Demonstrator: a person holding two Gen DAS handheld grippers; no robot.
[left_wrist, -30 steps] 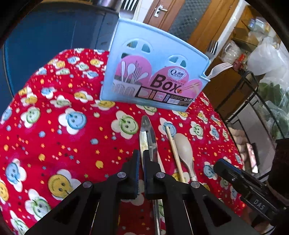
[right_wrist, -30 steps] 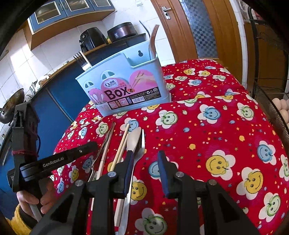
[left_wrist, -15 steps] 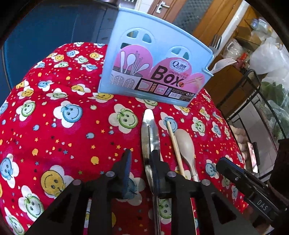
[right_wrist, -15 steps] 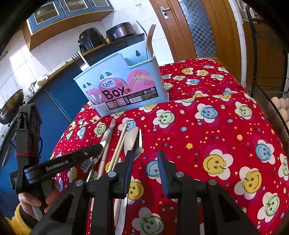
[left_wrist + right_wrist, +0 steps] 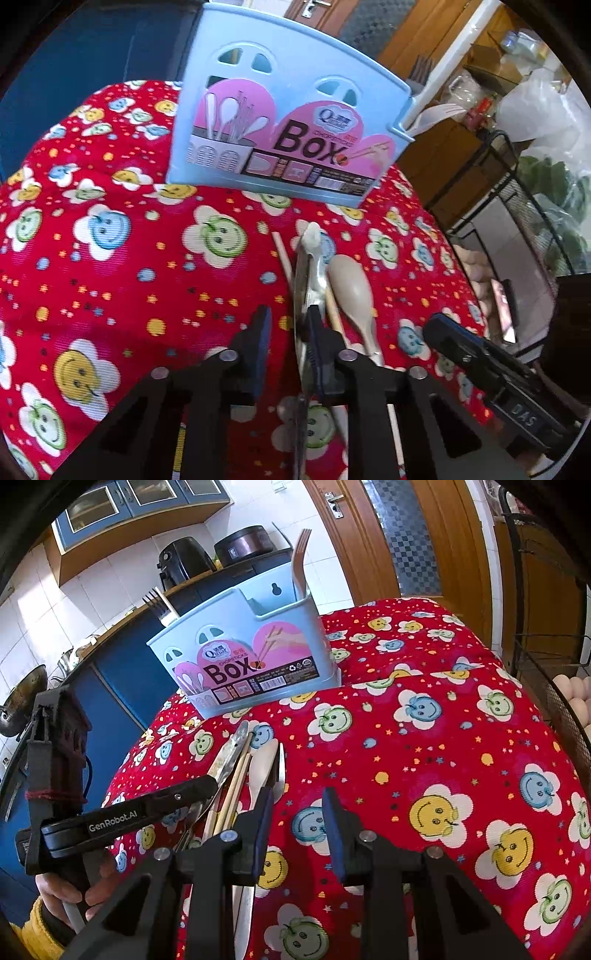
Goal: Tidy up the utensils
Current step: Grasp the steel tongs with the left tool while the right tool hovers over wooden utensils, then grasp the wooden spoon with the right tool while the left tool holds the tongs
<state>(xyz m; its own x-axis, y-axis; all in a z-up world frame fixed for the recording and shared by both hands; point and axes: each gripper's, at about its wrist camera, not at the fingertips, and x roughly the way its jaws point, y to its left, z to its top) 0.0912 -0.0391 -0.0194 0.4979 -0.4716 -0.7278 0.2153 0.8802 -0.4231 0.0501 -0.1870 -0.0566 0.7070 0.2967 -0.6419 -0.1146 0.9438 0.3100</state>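
Forks point(image 5: 300, 559) stand upright in blue box point(image 5: 251, 657).

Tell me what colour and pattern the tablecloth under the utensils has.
The tablecloth is red with blue, green and yellow smiley-face flowers plus small stars and dots; the right wrist view shows it best.

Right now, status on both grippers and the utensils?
Left gripper jaws just closing, metal utensil between them, not clamped. Right gripper open, empty. Chopstick and spoon lie tight against it; blue box ahead.
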